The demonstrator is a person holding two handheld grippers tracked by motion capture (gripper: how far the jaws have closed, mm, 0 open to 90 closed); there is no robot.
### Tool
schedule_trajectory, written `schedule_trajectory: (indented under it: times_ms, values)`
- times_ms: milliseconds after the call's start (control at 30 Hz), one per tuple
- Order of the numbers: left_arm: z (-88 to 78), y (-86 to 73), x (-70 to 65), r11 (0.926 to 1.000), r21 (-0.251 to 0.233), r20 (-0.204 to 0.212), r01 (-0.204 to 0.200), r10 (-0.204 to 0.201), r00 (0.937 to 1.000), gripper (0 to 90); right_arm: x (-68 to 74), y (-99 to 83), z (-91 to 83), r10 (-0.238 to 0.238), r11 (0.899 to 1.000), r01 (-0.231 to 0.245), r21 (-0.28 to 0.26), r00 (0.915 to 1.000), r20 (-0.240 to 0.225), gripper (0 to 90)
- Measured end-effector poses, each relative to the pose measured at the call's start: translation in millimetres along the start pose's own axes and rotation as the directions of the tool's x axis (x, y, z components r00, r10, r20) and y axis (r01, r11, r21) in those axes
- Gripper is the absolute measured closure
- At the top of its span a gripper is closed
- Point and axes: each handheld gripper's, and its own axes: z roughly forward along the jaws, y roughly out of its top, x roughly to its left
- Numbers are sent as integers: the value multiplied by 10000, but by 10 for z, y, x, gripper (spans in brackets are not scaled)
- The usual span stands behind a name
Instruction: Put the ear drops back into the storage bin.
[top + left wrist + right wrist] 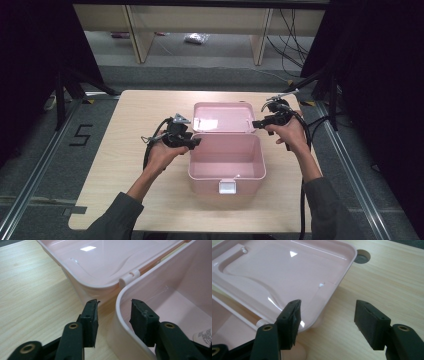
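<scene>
While left tongs (113, 312) straddle box wall (120, 322), lid (287, 270) lies open.

Left tool (196, 142) jaws parted, right tool (256, 123) jaws parted, forearms apart

light falls from overhead: white glare patches sit on the open pink lid (100, 260) in both gripper views. the bench (140, 115) is evenly bright in the high view, while black curtains at both sides stay dark. that view is soft and low in detail. close up, the near claw arms blur slightly.
</scene>
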Motion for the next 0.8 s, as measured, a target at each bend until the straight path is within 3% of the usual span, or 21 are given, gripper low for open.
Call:
schedule_trajectory:
  times_ms: [33,67,100,167,233,267,400,500,567,667,767,800]
  values:
    - [5,10,-10,10000,-60,-44,31,-32,10000,600,-9,3,-2,1,10000,-1,2,10000,-13,391]
    - [4,27,-16,9999,-4,26,-140,140,9999,623,11,1,2,357,9994,-357,50,9994,-41,390]
    - [7,38,-19,9998,54,60,-214,213,9998,676,-19,6,12,58,10000,-58,49,10000,3,388]
    - [20,54,-49,9994,1,78,-332,332,9994,703,-20,4,18,71,10000,-71,44,10000,-28,388]
    - [24,64,-75,9972,129,-56,-732,733,9973,731,-25,8,18,83,10000,-83,11,10000,-4,388]
    - [19,66,-75,9964,185,-67,-823,824,9966,742,-35,8,30,29,9997,-28,-254,10000,36,388]
    - [10,52,-59,9976,72,57,-687,686,9976,755,-47,28,30,225,9997,-225,-78,9997,58,389]
    - [5,51,-63,9966,105,66,-823,823,9966,759,-57,49,39,216,9997,-215,-113,9997,81,391]
    - [5,49,-60,9962,88,83,-865,864,9962,760,-48,70,52,484,9988,-484,-98,9988,67,392]
    - [5,48,-56,9957,70,113,-926,926,9956,760,-74,113,82,301,9994,-298,-200,9994,164,396]
    - [6,49,-54,9955,68,128,-945,944,9955,761,-69,137,100,734,9970,-733,-265,9973,22,414]
    - [7,49,-53,9956,59,133,-937,936,9955,761,-90,142,115,520,9982,-518,-313,9986,44,418]
